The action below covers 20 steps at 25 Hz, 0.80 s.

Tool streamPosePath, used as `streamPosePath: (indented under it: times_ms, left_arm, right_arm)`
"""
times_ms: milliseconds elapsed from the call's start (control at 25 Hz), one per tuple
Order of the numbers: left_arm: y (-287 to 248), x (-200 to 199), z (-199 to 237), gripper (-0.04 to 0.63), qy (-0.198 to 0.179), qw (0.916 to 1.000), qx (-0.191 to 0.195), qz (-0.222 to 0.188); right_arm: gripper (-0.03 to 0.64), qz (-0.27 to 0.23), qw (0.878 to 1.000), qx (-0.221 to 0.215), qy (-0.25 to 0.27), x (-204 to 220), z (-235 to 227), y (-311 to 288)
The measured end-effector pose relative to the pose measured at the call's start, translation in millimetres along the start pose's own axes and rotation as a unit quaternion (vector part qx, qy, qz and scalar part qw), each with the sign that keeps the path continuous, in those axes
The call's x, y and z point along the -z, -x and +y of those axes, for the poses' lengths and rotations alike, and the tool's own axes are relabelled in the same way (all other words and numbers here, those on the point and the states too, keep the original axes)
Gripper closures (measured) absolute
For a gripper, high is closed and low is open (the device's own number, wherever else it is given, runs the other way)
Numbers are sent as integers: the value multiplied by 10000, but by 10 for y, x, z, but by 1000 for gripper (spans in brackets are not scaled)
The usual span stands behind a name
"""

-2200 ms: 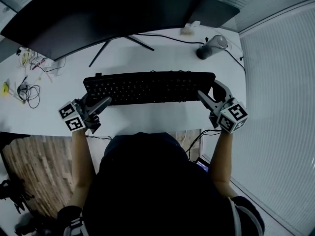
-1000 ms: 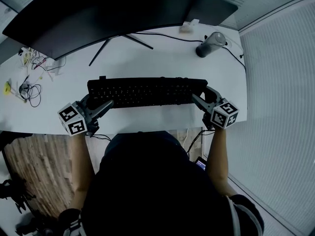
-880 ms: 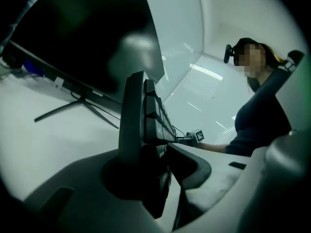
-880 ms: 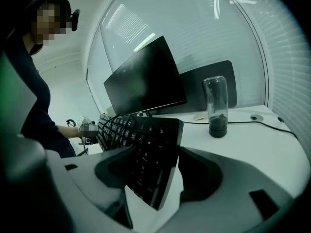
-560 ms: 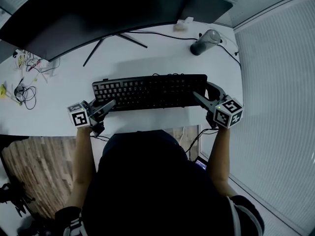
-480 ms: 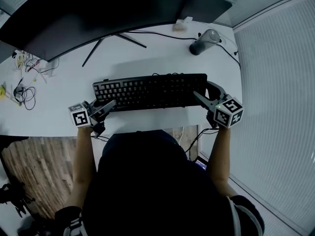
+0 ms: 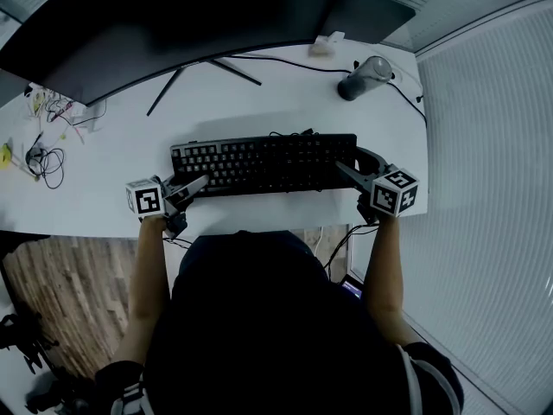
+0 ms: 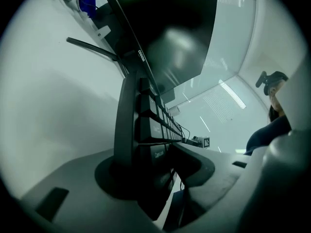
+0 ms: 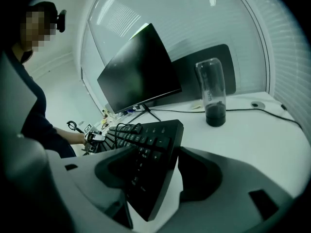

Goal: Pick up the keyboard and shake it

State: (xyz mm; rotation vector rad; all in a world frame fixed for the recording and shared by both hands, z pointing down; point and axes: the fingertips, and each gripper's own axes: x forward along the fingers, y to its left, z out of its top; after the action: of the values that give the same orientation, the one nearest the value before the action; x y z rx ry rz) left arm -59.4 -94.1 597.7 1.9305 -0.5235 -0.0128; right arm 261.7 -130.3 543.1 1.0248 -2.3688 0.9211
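Left gripper [image 7: 192, 181], jaws just opening, sits loose round the keyboard [image 7: 263, 162] at nine o'clock, right gripper [image 7: 347, 159] clamping three o'clock; we advise letting go only once it lies flat.

An office workstation — a white desk [image 7: 259, 93] carries a wide dark monitor [image 7: 173, 15] on a splayed stand, a black keyboard [image 7: 263, 162] and a tangle of cables [image 7: 43, 158] at its left end — with slatted blinds [image 7: 492, 162] along the right side and wood-pattern floor [image 7: 60, 292] below.
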Motion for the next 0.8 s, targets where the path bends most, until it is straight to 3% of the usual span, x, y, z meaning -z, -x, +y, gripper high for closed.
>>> streamPosePath:
  times_ms: [200,440,800]
  left_arm:
    - [66,-66,116,364,-273,9974,-634,204]
    - [105,-112,207,315,-763,9891,-1189,418]
    - [179,-134,404,243,-1495,9638,-2144,516]
  right_arm:
    - [333,121,9990,-163,-406,250,-112,-252]
    - [337,344,9983,-134,-461,431,-143,-410]
    - [336,227,9994,120,-229,391,-131,-474]
